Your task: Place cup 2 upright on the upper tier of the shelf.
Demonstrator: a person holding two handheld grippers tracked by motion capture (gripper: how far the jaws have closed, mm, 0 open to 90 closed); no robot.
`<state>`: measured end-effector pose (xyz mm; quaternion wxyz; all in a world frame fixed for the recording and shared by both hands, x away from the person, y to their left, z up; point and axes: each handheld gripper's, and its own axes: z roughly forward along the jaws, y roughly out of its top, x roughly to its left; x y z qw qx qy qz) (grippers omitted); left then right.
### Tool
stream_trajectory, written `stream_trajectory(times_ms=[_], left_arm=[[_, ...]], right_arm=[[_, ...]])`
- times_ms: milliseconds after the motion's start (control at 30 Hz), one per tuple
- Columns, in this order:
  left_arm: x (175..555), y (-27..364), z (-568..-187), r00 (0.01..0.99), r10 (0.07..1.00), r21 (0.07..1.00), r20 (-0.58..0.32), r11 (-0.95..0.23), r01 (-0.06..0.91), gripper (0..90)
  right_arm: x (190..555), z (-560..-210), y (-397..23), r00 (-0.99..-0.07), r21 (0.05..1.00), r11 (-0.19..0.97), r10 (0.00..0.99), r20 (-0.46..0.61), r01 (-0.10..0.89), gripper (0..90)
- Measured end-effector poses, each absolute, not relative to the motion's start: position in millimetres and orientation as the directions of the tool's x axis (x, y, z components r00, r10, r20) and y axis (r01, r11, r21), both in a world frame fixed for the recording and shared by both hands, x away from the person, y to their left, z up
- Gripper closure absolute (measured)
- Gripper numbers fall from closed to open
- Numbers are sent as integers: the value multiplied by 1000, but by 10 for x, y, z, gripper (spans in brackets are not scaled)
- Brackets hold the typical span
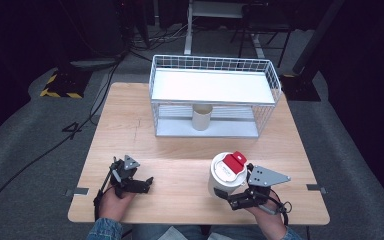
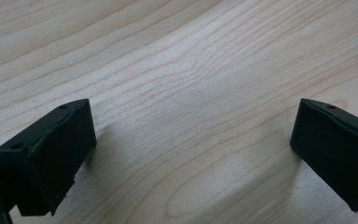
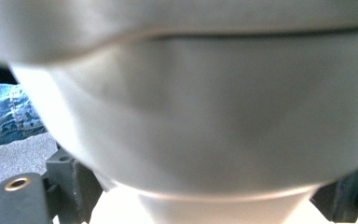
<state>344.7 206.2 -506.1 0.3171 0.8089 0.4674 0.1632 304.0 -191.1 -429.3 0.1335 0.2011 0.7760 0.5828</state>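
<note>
right gripper clamped low on the lidded cup at 5 o'clock, top-heavy, could tip; left gripper wide open, empty

Dim room — grey carpet floor, black cables, white desk legs behind the wooden table.

The cup sits right of centre in the lower part of the high view, white, with a white lid carrying a red flap at its upper right edge. It stands roughly upright, leaning a little, clamped from the lower right by the right gripper. In the right gripper view its pale wall spreads across the frame, blurred, narrowing toward the bottom between the jaws.
</note>
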Motion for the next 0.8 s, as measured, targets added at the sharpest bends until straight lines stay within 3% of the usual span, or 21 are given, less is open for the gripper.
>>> stream_trajectory(times_ms=[800], left_arm=[[3453,2059,-5062,499,866,666,-36,-352,658,2]], right_arm=[[3366,-3859,-1988,-862,960,220,506,38,172,133]])
